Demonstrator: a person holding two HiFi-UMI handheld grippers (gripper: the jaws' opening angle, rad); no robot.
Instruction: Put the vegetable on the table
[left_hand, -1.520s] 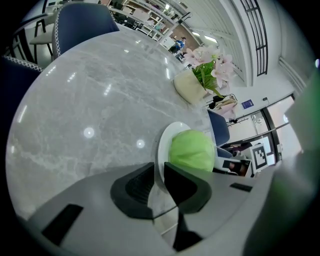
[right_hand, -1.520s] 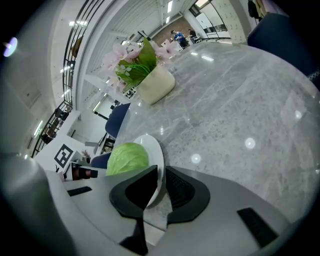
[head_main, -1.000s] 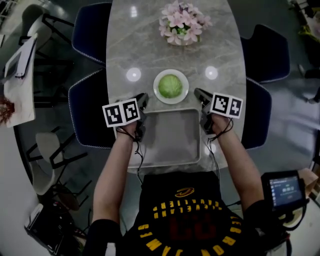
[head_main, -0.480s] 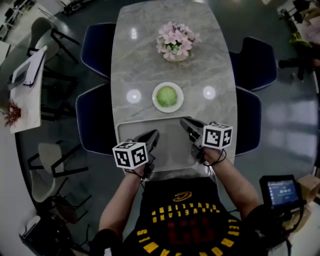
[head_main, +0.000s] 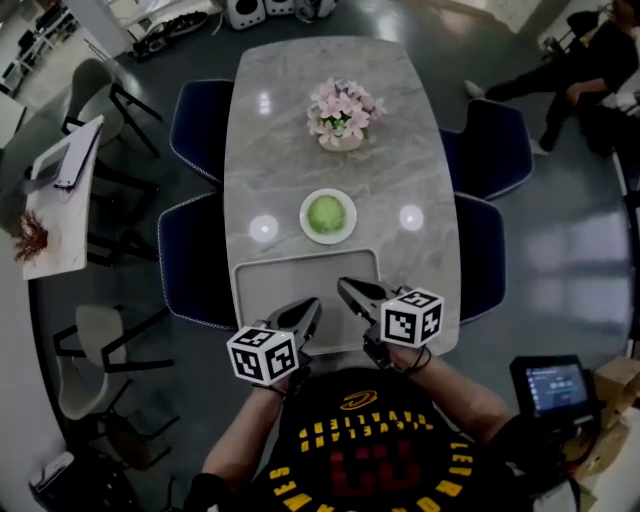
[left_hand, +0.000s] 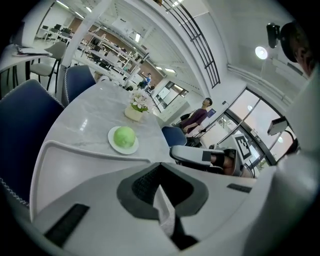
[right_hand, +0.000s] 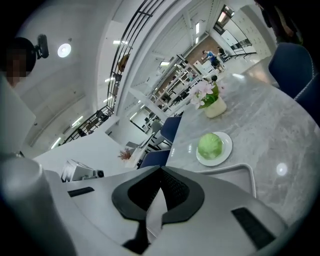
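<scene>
- Finds the left gripper (head_main: 308, 308) and right gripper (head_main: 348, 290) drawn back toward the body, tips close together over the near edge of the tray (head_main: 290, 280); a second ago, flanked the plate (head_main: 346, 229) at the tray's far corners.
- Shows both claws pinched together on nothing, pads met (plain in each gripper view).
- Leaves the vegetable (head_main: 327, 213), a round green head, on its plate on the table (head_main: 300, 100), just beyond the tray and short of the flowers (head_main: 342, 108).
- Reads as a retreat after release: placement likely done, with little left but to clear away.
</scene>
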